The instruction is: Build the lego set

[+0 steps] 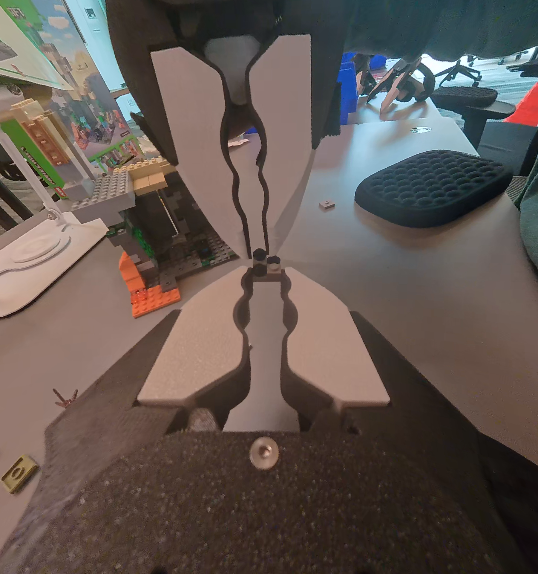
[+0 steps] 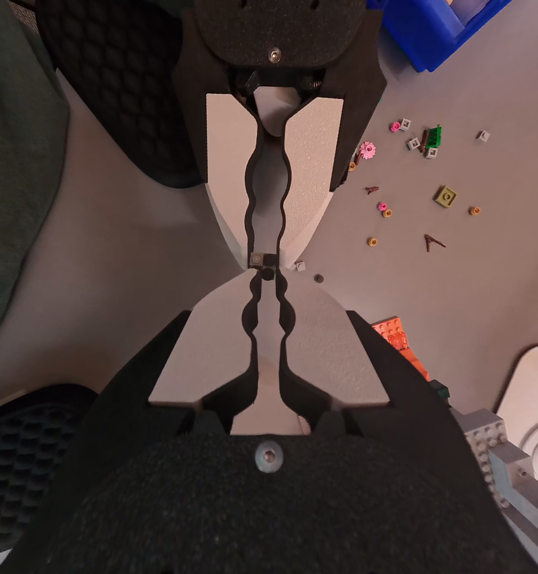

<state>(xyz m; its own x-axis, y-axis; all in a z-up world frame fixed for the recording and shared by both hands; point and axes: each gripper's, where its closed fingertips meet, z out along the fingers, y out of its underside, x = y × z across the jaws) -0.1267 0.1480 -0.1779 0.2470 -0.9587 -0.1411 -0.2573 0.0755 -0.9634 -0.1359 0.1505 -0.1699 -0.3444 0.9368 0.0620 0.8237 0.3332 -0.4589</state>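
My two grippers meet tip to tip above the grey table. My left gripper (image 1: 266, 275) is shut on a small grey plate (image 1: 273, 269) that carries a dark round stud. My right gripper (image 2: 266, 277) comes in from above in the left wrist view (image 1: 257, 253) and is shut on a small black round piece (image 2: 267, 274), which touches the plate (image 2: 256, 259). The left gripper (image 2: 263, 257) enters the right wrist view from the top. The partly built lego model (image 1: 156, 236), with grey, dark and orange parts, stands to the left.
A black honeycomb cushion (image 1: 432, 186) lies at the right, with another (image 2: 22, 450) close by. Several loose pieces (image 2: 429, 139), an olive plate (image 2: 445, 195) and a blue bin (image 2: 432, 31) lie on the table. A white stand (image 1: 28, 257) and the lego box (image 1: 75, 108) are left. My two grippers' fingertips are within a few centimetres of each other.
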